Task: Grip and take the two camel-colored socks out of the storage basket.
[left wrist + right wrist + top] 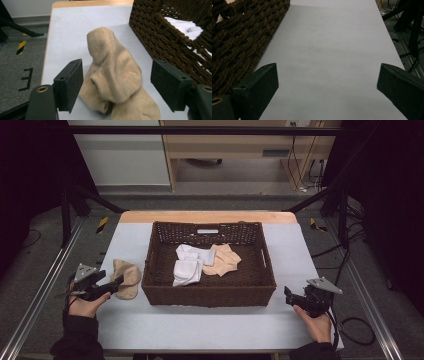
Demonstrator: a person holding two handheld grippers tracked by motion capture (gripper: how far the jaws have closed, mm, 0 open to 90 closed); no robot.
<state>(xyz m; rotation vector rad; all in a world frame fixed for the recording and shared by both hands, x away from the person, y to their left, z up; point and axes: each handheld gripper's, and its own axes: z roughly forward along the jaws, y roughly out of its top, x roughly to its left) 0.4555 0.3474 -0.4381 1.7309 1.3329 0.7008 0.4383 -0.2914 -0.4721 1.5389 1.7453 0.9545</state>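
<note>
A crumpled tan sock (126,278) lies on the pale table left of the brown wicker basket (160,287). My left gripper (116,283) stands open at the sock's near end. In the left gripper view the tan sock (115,80) sits between the two spread pads (70,82), which do not squeeze it. Inside the basket lie white socks (189,265) and a peach sock (224,260). At the basket's right near corner my right gripper (290,296) is held open over bare table; in the right gripper view its own gripper (327,87) has nothing between the pads.
The basket wall (172,42) stands close to the left gripper's right jaw, and the basket's corner (239,37) lies left of the right gripper. Metal frame rails (45,285) run along both table sides. Cables (357,330) trail on the floor at right.
</note>
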